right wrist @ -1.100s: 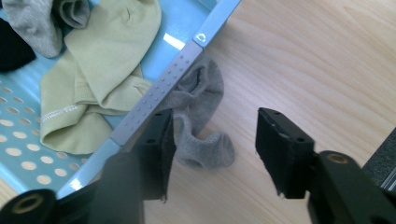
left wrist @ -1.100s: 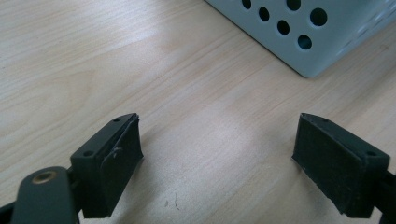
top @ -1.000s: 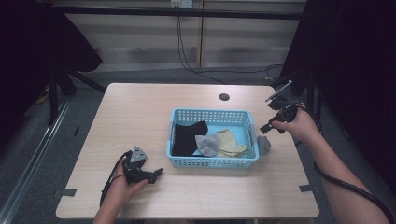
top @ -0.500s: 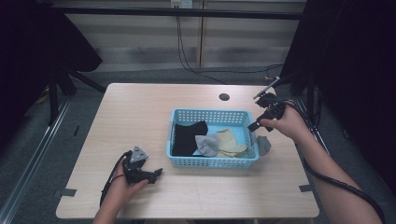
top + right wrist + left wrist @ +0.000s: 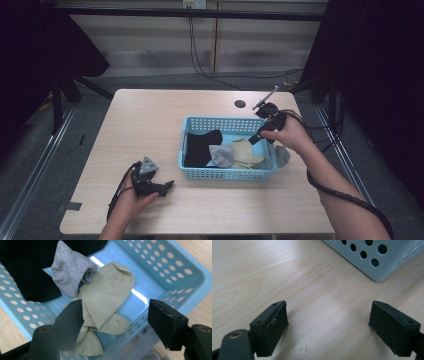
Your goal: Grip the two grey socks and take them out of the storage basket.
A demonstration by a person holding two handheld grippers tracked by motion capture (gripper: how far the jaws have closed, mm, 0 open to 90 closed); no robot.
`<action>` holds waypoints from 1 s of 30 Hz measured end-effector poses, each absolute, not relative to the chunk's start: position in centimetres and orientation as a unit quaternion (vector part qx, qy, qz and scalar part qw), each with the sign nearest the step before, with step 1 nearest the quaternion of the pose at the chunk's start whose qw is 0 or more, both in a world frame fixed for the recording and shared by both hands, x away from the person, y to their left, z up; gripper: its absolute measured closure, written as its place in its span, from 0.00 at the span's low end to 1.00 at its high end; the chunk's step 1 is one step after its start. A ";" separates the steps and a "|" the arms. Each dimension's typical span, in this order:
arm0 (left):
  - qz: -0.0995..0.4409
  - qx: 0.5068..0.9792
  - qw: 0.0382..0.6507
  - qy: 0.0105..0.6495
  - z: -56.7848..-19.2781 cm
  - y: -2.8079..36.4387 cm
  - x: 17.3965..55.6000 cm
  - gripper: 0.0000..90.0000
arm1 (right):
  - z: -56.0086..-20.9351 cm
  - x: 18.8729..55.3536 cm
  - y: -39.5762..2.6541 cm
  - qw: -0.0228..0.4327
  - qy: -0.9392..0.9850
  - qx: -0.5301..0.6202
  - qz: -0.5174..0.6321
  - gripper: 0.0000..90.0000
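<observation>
High view: right hand-held gripper over basket right end, jaws wide, just been opening, nothing between. Tan sock lies below in basket, beside grey sock. Go straight down, pinch tan sock only, miss basket wall. Left hand-held gripper rests open on table, holds nothing.

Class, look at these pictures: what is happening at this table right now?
A person works at a wooden table with a gripper in each hand. The right gripper, jaws just opened and holding nothing, hangs over a blue basket above a beige sock; a grey sock and a black sock lie beside it. Another grey sock lies outside the basket. The left gripper rests open on the table.
</observation>
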State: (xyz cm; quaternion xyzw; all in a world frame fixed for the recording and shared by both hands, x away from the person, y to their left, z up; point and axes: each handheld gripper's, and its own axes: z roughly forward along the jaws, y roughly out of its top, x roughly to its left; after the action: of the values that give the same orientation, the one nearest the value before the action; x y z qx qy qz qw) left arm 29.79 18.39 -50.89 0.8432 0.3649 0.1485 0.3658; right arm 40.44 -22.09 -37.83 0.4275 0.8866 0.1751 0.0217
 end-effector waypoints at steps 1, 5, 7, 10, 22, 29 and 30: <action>0.149 0.843 0.366 0.365 -50.9 18.4 29.8 0.16 | -38.0 40.5 -21.9 0.021 0.887 0.425 0.176 0.32; 0.149 0.843 0.366 0.365 -50.9 18.4 29.8 0.16 | -38.5 40.6 -20.9 0.017 0.889 0.421 0.179 0.32; 0.148 0.843 0.366 0.365 -50.9 18.4 29.8 0.16 | -38.8 40.6 -20.5 0.013 0.891 0.417 0.179 0.32; 0.148 0.843 0.366 0.365 -50.9 18.4 29.8 0.16 | -39.3 40.6 -19.8 0.010 0.893 0.414 0.179 0.32; 0.150 0.843 0.365 0.365 -50.9 18.4 29.8 0.16 | -41.0 40.5 -17.2 -0.002 0.901 0.397 0.176 0.32; 0.148 0.843 0.366 0.365 -50.9 18.4 29.8 0.16 | -42.5 40.5 -15.9 -0.005 0.906 0.390 0.167 0.33; 0.148 0.843 0.366 0.365 -50.9 18.4 29.8 0.16 | -42.7 40.6 -15.7 -0.006 0.906 0.389 0.167 0.33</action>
State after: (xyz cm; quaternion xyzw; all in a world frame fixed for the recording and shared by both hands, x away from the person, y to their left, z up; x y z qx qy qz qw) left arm 29.79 18.39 -50.89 0.8434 0.3647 0.1484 0.3655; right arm 40.56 -15.75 -42.71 0.3891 0.9060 0.1667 -0.0058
